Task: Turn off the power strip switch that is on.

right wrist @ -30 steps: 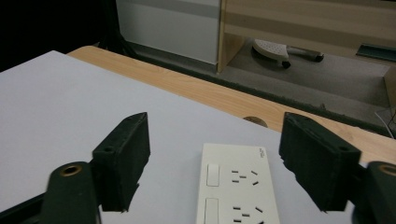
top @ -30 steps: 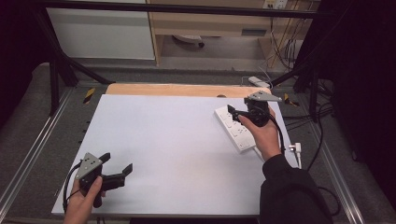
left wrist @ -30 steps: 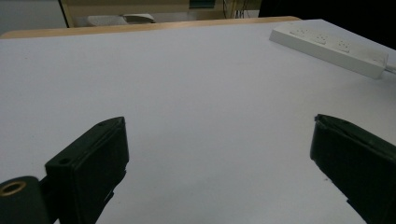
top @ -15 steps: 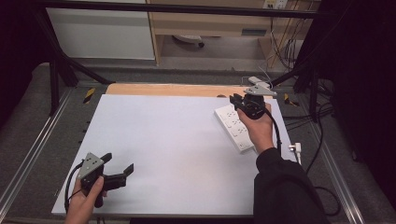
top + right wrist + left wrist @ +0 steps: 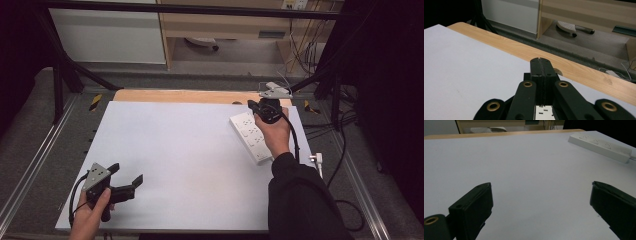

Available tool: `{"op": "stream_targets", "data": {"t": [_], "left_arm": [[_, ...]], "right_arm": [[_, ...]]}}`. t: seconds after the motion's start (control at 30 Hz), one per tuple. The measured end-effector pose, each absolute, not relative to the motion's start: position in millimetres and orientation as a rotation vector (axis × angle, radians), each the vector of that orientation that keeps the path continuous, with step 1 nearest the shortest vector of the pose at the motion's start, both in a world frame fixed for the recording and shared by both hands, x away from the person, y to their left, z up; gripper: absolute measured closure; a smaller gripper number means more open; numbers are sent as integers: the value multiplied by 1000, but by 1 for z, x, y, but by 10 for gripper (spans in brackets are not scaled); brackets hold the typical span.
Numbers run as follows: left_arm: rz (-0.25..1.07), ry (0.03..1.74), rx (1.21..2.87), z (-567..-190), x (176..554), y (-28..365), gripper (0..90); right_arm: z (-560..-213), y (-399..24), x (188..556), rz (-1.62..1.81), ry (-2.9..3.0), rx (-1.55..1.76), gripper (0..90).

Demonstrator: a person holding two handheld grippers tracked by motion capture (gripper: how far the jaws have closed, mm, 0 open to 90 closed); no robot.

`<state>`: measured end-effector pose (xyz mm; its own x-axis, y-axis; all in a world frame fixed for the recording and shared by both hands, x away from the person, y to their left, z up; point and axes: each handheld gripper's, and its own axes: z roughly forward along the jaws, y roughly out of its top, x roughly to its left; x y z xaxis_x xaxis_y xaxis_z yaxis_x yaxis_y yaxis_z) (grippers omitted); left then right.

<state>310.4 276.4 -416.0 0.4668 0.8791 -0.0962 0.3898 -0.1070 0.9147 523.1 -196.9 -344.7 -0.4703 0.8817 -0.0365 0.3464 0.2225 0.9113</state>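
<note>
High view showed the right gripper (image 5: 253, 106) over the white power strip's (image 5: 251, 137) far end, jaws pressed together on nothing; the left gripper (image 5: 126, 176) gaped wide, empty.

On the bench (image 5: 190, 150) we find a power strip (image 5: 248, 135) lying toward the far right, set at a slant. The right gripper (image 5: 259, 106) sits over the strip's far end, close to the bench's back edge. The left gripper (image 5: 126, 175) is at the near left corner (well apart from the strip). Behind the bench we see a cabinet (image 5: 220, 25) on the floor, and cables (image 5: 345, 165) hang off to the right.
</note>
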Motion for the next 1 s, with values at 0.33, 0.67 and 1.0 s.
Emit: {"op": "stream_targets", "data": {"t": [0.33,0.67,1.0], "left_arm": [[608,1091,1710,-416,310,275,48],[606,1086,1717,-416,310,275,48],[607,1081,1719,-416,310,274,48]], "right_arm": [[-346,-189,532,1210,1954,1142,900],[-348,-182,541,1184,1980,1155,900],[-356,-178,552,1155,1992,1191,900]]}}
